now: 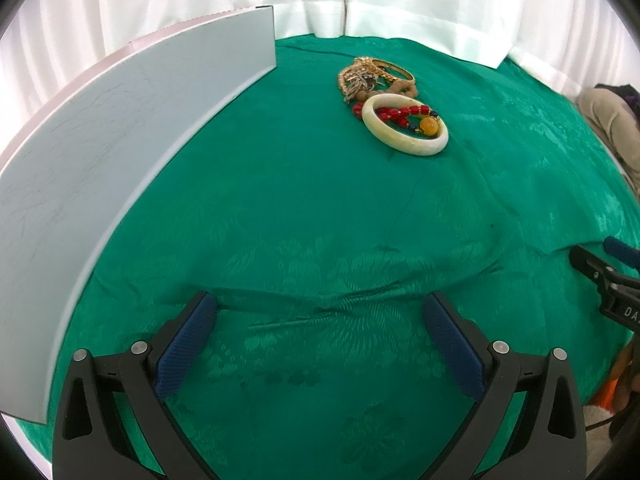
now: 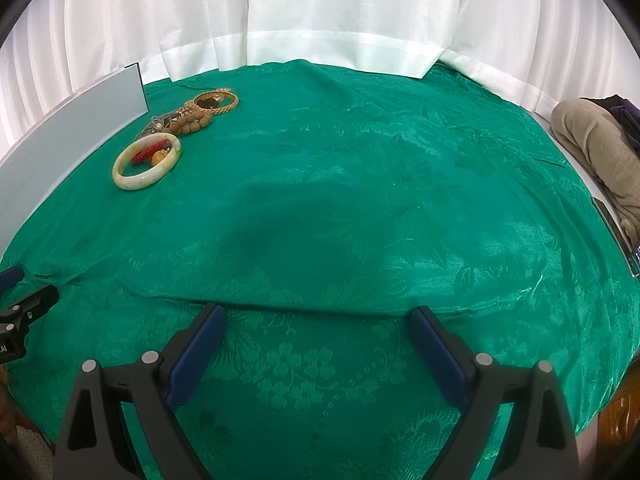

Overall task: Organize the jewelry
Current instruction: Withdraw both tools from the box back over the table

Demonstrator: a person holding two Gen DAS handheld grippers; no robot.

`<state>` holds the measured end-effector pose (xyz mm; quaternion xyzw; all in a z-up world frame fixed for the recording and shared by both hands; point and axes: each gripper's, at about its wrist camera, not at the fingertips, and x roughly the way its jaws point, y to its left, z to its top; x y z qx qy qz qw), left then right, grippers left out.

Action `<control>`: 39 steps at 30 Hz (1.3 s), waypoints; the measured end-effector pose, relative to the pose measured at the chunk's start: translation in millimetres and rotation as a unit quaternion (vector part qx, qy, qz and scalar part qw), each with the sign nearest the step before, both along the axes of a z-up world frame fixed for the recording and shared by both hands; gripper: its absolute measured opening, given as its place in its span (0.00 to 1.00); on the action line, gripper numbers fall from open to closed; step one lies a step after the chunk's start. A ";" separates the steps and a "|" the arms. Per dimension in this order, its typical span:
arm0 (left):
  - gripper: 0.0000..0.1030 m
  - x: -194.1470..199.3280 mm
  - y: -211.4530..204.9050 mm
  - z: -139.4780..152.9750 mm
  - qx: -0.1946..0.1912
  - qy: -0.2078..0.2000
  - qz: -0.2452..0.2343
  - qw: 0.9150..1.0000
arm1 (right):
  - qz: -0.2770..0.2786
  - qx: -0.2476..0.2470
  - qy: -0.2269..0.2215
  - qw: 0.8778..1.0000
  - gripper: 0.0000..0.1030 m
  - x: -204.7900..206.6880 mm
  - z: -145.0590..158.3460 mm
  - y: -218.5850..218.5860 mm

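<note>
jewelry pile sits at the far side of the green cloth on the surface, beside the grey box wall; cream bangle rings red beads, chains tangled behind. our left tool and right tool gape wide, holding nothing. we judge a careless grab could drag the tangle or snag the slippery cloth.

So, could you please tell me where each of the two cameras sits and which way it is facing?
Left wrist: on the left gripper, looking forward over the green cloth at the jewelry pile and white box; its open fingers show.
Right wrist: on the right gripper, facing the curtain; its open fingers show, the pile far left.
Shared: cloth, pile, box, and each glimpses the other gripper.
</note>
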<state>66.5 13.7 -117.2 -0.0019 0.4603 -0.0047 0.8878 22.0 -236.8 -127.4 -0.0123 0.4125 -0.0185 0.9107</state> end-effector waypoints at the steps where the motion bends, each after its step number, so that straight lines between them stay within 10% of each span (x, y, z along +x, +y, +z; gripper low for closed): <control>1: 0.99 0.1 -0.1 0.0 0.000 0.000 0.000 1.000 | 0.000 0.000 0.000 1.000 0.93 -0.1 -0.1 0.2; 27: 1.00 6.4 4.5 0.4 -0.012 0.028 -0.021 0.999 | -0.001 0.008 0.064 0.998 0.93 14.5 8.1 -3.5; 39: 0.99 2.5 14.5 45.1 -0.056 -0.017 0.009 0.998 | 0.002 0.005 -0.019 1.000 0.93 -26.0 50.6 -1.0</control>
